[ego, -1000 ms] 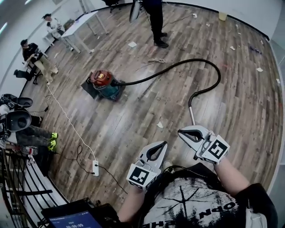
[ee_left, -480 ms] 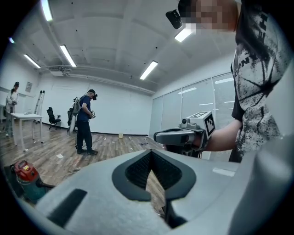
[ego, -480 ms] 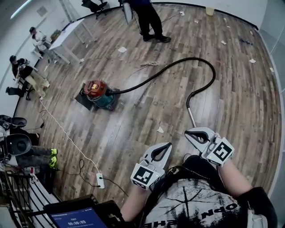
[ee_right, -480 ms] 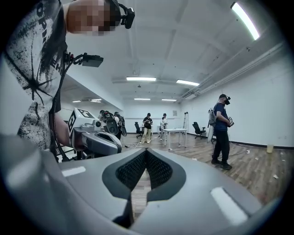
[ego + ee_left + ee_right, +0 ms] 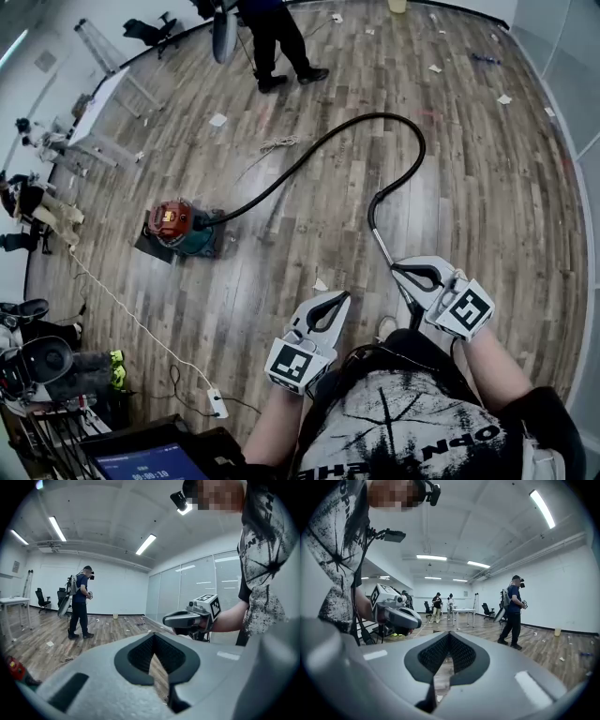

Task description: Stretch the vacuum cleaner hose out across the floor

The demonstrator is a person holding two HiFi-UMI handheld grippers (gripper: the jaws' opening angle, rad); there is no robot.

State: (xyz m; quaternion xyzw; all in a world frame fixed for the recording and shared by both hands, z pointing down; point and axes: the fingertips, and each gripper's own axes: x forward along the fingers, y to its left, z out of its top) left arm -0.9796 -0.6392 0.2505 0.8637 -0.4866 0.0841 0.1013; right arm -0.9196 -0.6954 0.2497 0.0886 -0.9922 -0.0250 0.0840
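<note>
The left gripper (image 5: 337, 302) and right gripper (image 5: 400, 271) are both closed and empty. The hose (image 5: 384, 115) loops away from the vacuum (image 5: 178, 228). Pulling its far end too hard may drag the vacuum along.

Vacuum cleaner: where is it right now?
In the head view the vacuum cleaner sits on the wood floor at middle left, its black hose arcing right toward the right gripper.
</note>
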